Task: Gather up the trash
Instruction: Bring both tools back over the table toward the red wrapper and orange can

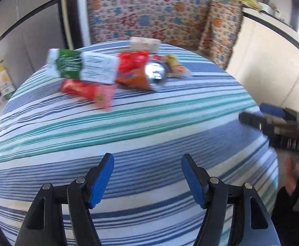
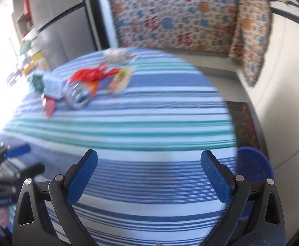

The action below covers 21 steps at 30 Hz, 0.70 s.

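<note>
A heap of trash lies at the far side of the round table with a striped cloth (image 1: 149, 123). It holds a green and white carton (image 1: 81, 67), a red wrapper (image 1: 85, 91), an orange can (image 1: 147, 75) on its side, a red plastic bag (image 1: 133, 59) and a yellow snack wrapper (image 1: 176, 66). My left gripper (image 1: 147, 160) hovers open over the near part of the cloth, well short of the heap, nothing between its fingers. My right gripper (image 2: 149, 155) stands wide open over the cloth too, the can (image 2: 80, 95) far ahead to its left.
A blue mesh bin (image 2: 254, 168) stands on the floor by the table's right edge, beside a dark rug (image 2: 243, 123). A beige box (image 1: 144, 44) sits at the table's far rim. Furniture under patterned cloth (image 1: 149, 14) stands behind the table, a tall fridge (image 2: 67, 20) to the left.
</note>
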Available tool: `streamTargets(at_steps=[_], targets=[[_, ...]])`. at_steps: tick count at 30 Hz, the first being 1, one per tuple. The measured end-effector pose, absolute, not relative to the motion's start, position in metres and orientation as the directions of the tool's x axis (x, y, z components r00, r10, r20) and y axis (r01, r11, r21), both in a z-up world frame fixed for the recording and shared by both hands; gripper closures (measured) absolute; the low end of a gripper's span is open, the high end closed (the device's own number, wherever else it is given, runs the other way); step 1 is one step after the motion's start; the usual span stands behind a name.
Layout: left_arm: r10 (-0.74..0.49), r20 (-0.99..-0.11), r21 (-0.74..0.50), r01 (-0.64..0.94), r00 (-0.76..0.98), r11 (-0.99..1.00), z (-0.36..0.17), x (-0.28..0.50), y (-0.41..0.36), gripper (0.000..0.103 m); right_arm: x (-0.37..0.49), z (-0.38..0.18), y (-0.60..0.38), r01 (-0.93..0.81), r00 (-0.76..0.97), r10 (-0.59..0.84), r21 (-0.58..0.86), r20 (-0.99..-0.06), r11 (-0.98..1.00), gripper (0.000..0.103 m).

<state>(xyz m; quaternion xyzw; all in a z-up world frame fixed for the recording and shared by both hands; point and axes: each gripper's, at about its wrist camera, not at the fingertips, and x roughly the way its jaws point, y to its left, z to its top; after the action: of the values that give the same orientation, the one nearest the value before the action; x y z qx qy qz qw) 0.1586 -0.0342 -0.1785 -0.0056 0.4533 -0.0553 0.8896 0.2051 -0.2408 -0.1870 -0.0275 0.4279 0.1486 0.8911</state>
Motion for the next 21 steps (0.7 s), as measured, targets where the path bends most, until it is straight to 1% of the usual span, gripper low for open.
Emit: streamTargets(at_steps=[4,9,11,13,16,21], targets=[[-0.052,-0.808,-0.036,0.039,0.587,0.999,-0.185,0.167,-0.004,0.033,0.207,-0.200,-0.207,-0.323,0.563,0.238,0.055,-0.791,0.945,0.002],[-0.024,-0.809,-0.022,0.011,0.588,1.000,-0.195,0.169,0.011,0.033,0.212,-0.205,-0.193,-0.332,0.569,0.199,-0.001,-0.798,0.943,0.002],[-0.014,-0.804,-0.006,0.016,0.595,1.000,-0.196,0.170,0.007,0.031,0.216,-0.208,-0.194,-0.330,0.561,0.193,-0.003,-0.805,0.944,0.002],[-0.011,-0.802,0.000,0.019,0.597,1.000,-0.199,0.171,0.005,0.024,0.220,-0.212,-0.195,-0.331,0.546,0.203,0.013,-0.813,0.944,0.002],[-0.020,-0.806,-0.003,0.031,0.592,1.000,-0.200,0.172,0.002,0.019,0.222,-0.212,-0.198,-0.327,0.542,0.204,0.019,-0.816,0.945,0.001],[-0.022,-0.807,-0.003,0.032,0.590,0.999,-0.200,0.174,0.002,0.017,0.221,-0.213,-0.198,-0.325,0.542,0.198,0.014,-0.817,0.946,0.000]])
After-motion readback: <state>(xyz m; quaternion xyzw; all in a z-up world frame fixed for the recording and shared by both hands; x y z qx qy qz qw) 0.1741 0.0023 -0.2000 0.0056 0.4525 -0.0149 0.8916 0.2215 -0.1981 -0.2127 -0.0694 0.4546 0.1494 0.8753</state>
